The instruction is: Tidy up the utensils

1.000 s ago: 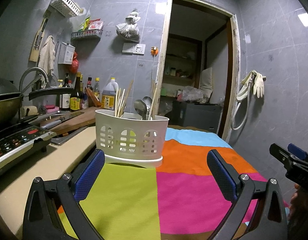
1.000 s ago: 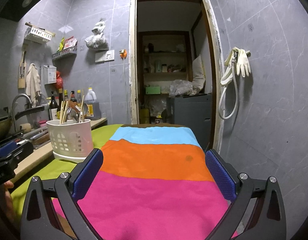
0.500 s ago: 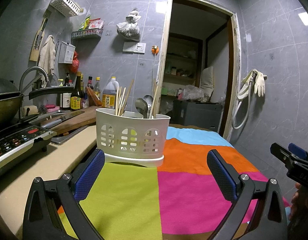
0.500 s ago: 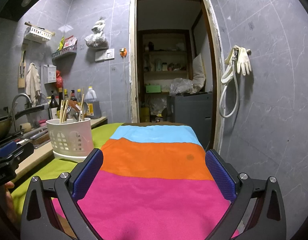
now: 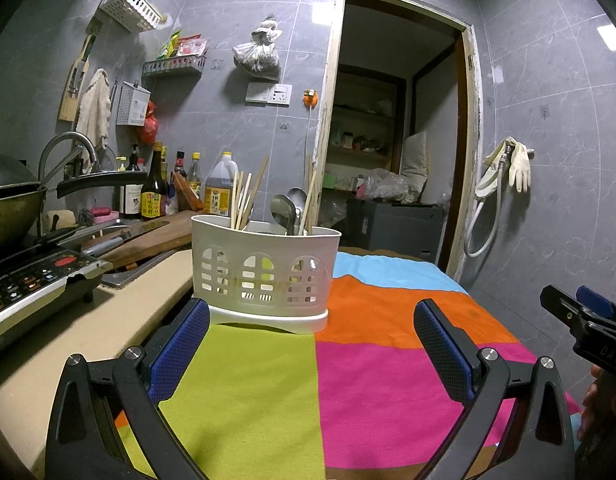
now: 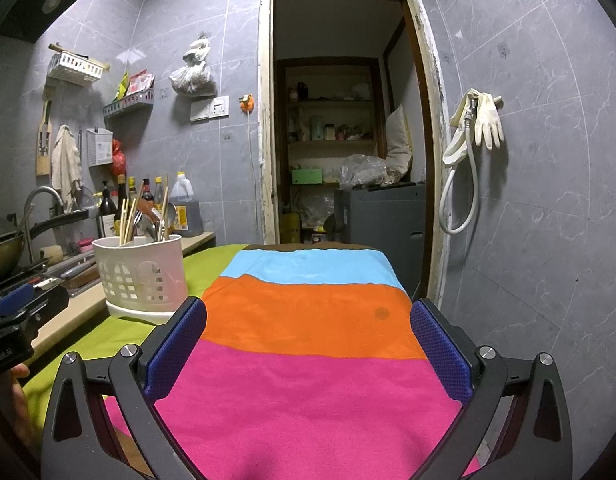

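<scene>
A white slotted utensil holder [image 5: 264,276] stands on the green part of a striped cloth [image 5: 372,384]. Wooden chopsticks [image 5: 244,200] and metal spoons [image 5: 286,210] stand upright in it. My left gripper [image 5: 312,350] is open and empty, just in front of the holder. The holder also shows in the right wrist view [image 6: 142,276], at the left, with chopsticks [image 6: 130,216] in it. My right gripper [image 6: 308,346] is open and empty above the pink and orange stripes of the cloth [image 6: 308,380], well to the right of the holder.
A beige counter [image 5: 68,340] at the left carries an induction cooker [image 5: 32,280], a wok [image 5: 10,208], a cutting board with a cleaver [image 5: 148,236], and bottles [image 5: 152,196]. An open doorway [image 6: 340,140] lies straight ahead. The tiled wall stands at the right.
Both grippers have barely moved. The holder looks very slightly nearer in the left wrist view. Both stay open and empty.
</scene>
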{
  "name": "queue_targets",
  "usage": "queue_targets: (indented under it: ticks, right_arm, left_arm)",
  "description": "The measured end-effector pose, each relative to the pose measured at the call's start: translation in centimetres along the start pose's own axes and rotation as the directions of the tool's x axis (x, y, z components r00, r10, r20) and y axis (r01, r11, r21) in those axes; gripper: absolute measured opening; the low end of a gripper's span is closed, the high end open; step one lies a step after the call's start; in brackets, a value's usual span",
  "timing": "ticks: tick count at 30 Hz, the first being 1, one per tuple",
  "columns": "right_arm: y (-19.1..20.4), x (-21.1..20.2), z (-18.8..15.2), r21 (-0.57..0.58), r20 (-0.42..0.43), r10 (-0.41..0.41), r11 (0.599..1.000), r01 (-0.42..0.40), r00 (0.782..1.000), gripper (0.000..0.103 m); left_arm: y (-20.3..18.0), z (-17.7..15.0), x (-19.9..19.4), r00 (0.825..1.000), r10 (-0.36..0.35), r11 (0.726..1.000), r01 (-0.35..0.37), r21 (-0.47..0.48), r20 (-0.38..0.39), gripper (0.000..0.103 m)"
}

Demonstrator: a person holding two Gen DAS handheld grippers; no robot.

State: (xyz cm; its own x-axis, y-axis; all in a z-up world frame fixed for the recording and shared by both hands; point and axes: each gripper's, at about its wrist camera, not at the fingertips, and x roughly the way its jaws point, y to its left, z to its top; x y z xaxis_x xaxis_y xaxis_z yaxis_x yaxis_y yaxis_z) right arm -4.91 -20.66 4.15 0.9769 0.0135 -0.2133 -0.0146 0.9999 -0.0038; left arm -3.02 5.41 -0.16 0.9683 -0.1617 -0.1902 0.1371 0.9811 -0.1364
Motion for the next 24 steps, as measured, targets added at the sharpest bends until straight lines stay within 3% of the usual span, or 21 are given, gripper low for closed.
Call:
queue_targets:
  ticks: [24]
  right_arm:
    - [0.24, 0.05, -0.02, 0.003, -0.004, 0.0, 1.0, 0.0, 1.0, 0.103]
  left_arm:
    - [-0.01, -0.01, 0.12, 1.0, 0.001, 1.0, -0.001, 0.003, -0.002, 0.1]
